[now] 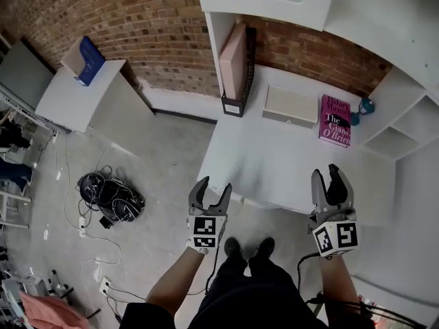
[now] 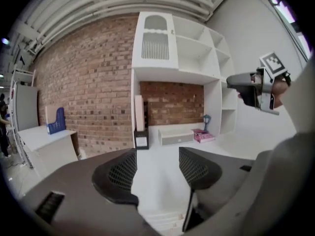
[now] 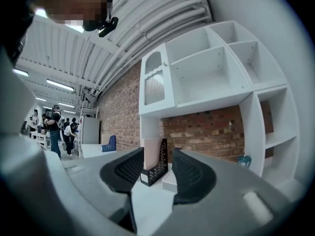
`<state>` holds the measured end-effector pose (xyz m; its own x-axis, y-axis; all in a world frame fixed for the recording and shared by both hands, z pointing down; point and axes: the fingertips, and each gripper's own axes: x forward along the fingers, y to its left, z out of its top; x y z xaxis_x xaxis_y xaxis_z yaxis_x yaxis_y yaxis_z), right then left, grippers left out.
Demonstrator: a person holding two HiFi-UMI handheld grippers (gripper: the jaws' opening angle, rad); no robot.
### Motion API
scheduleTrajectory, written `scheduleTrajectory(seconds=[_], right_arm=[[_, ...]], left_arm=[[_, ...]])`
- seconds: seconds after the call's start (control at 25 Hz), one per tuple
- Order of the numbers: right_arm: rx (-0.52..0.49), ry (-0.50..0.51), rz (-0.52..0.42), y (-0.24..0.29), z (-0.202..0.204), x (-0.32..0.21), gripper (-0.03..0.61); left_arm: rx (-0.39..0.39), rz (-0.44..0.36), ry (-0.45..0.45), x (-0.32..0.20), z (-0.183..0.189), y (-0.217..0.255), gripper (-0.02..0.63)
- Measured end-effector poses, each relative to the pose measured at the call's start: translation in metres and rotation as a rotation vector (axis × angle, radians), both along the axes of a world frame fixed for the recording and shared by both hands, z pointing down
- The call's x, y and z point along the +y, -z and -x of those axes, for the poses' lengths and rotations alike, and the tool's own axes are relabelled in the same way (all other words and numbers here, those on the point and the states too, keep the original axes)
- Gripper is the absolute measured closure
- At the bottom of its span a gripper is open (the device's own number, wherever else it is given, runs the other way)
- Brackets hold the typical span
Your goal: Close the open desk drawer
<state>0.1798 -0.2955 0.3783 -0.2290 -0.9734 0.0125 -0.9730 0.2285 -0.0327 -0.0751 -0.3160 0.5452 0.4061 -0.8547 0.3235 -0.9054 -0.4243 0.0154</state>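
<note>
The white desk (image 1: 274,160) with shelving above it stands in front of me against a brick wall. No open drawer shows plainly in any view. A stepped white edge (image 2: 165,221) appears low between the left jaws, and I cannot tell what it is. My left gripper (image 1: 215,185) (image 2: 157,173) hovers at the desk's front left edge, open, with nothing between its pads. My right gripper (image 1: 326,172) (image 3: 158,167) is held over the desk's front right part, open and empty. It also shows in the left gripper view as the right gripper (image 2: 256,90), raised at the right.
On the desk's back stand a black file holder (image 1: 238,81), a flat white box (image 1: 291,106), a pink book (image 1: 335,120) and a small teal object (image 1: 365,106). A cable bundle (image 1: 110,196) lies on the floor at left, beside a white side table (image 1: 75,98). The person's shoes (image 1: 247,247) are below the desk edge.
</note>
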Motion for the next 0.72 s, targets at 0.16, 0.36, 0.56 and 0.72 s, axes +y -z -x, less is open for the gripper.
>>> scheduleTrajectory(seconds=[0.16, 0.36, 0.56, 0.72], right_arm=[[-0.006, 0.020, -0.064, 0.032, 0.009, -0.002, 0.404], [0.004, 0.035, -0.144, 0.075, 0.014, -0.002, 0.407], [0.017, 0.038, -0.229, 0.113, 0.018, 0.004, 0.407], [0.024, 0.052, -0.282, 0.140, 0.026, 0.011, 0.407]], left_arm=[[0.046, -0.117, -0.035, -0.007, -0.008, 0.077, 0.350], [0.116, -0.232, -0.045, -0.010, -0.014, 0.163, 0.350], [0.179, -0.344, -0.036, -0.009, -0.017, 0.228, 0.350], [0.198, -0.420, -0.040, 0.001, -0.018, 0.270, 0.350]])
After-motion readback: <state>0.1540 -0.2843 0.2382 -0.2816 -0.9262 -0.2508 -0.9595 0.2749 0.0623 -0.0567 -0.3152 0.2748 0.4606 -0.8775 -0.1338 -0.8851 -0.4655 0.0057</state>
